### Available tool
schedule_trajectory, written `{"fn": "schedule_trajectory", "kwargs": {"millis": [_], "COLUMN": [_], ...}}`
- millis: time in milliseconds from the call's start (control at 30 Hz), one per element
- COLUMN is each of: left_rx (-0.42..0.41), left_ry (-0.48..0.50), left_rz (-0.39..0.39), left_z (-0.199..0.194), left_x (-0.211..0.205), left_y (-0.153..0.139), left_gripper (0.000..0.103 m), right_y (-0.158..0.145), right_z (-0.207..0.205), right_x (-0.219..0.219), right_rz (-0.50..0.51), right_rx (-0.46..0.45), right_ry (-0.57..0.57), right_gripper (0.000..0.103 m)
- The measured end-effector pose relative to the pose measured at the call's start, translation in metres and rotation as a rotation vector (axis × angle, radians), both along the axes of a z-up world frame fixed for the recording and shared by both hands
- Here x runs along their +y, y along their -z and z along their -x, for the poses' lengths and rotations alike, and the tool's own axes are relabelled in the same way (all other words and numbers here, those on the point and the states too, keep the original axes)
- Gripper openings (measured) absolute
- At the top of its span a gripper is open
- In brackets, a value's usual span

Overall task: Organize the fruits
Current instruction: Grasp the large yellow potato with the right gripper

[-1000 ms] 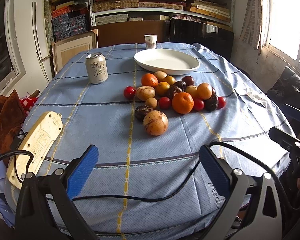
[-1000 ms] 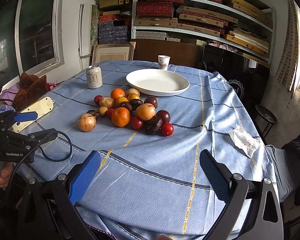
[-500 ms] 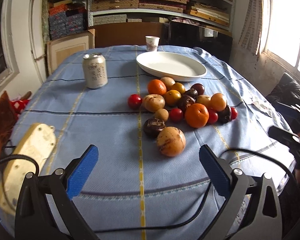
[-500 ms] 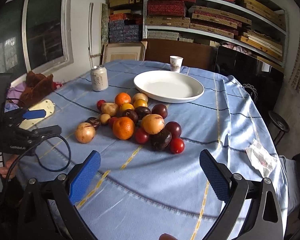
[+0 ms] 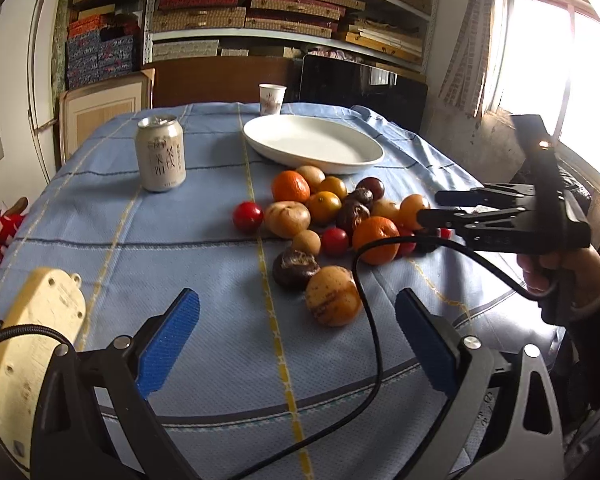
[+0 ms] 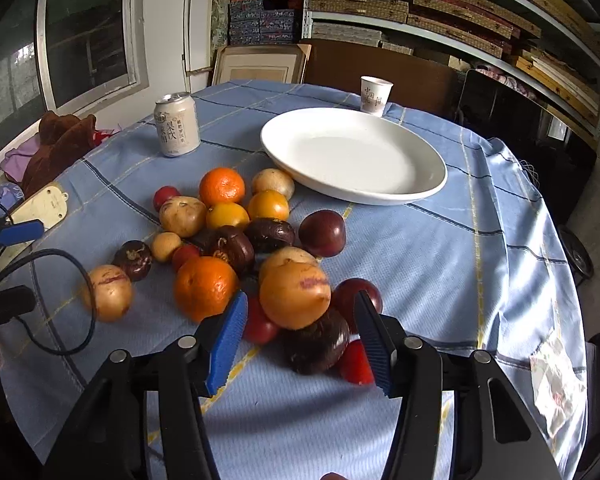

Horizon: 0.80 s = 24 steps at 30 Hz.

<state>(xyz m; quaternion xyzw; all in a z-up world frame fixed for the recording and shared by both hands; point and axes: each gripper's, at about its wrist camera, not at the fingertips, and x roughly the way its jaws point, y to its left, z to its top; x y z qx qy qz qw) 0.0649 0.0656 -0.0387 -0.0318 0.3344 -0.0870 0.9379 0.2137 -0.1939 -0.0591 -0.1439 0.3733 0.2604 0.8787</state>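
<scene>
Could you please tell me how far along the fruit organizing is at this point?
Nothing is sorted: the white oval plate is empty, and the pile of mixed fruit sits on the blue cloth. The right gripper is open around a yellow-orange round fruit; the left gripper hovers open. All fruit remains.

Two black handheld grippers: left gripper [image 5: 296, 340] and right gripper [image 6: 300, 338], each with ribbed blue pads [image 6: 226, 338], silver screws on angular black linkages, a thin black cable [image 5: 374, 344]; bare-skinned hand [image 5: 556, 276], dark sleeve cuff
</scene>
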Motion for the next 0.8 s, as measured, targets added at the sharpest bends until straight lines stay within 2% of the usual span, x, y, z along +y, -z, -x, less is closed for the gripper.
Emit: {"fn": "schedule_trajectory", "kwargs": {"millis": [100, 133, 167, 333, 400, 467, 533, 567, 800], "left_rx": [0.0, 0.001, 0.002, 0.021, 0.034, 0.051, 0.071, 0.08, 0.152], "left_ry": [-0.007, -0.012, -0.016, -0.028, -0.022, -0.01, -0.002, 0.003, 0.046], "left_rz": [-0.008, -0.014, -0.018, -0.029, -0.034, -0.028, -0.014, -0.013, -0.024], "left_z": [-0.001, -0.002, -0.002, -0.009, -0.014, -0.017, -0.024, -0.026, -0.043], "left_x": [0.0, -0.001, -0.001, -0.003, -0.006, -0.009, -0.011, -0.014, -0.038], "left_y": [-0.002, -0.002, -0.002, -0.001, 0.001, 0.004, 0.007, 0.008, 0.022], "left_gripper": [0.097, 0.097, 0.097, 0.096, 0.091, 0.079, 0.076, 0.071, 0.062], "right_y": [0.007, 0.009, 0.011, 0.002, -0.01, -0.023, -0.034, -0.041, -0.05], "right_z": [-0.008, -0.009, -0.01, 0.002, 0.015, 0.029, 0.043, 0.051, 0.065], "right_x": [0.005, 0.006, 0.007, -0.003, -0.017, -0.033, -0.05, -0.061, -0.083], "right_rz": [0.002, 0.003, 0.002, -0.02, -0.06, -0.099, -0.129, -0.144, -0.154], "right_rx": [0.031, 0.034, 0.036, 0.009, -0.005, -0.016, -0.03, -0.042, -0.071], "right_ry": [-0.011, -0.013, -0.016, -0.015, -0.011, -0.011, -0.003, 0.012, 0.034], "right_gripper": [0.055, 0.052, 0.041, 0.04, 0.04, 0.04, 0.04, 0.04, 0.04]}}
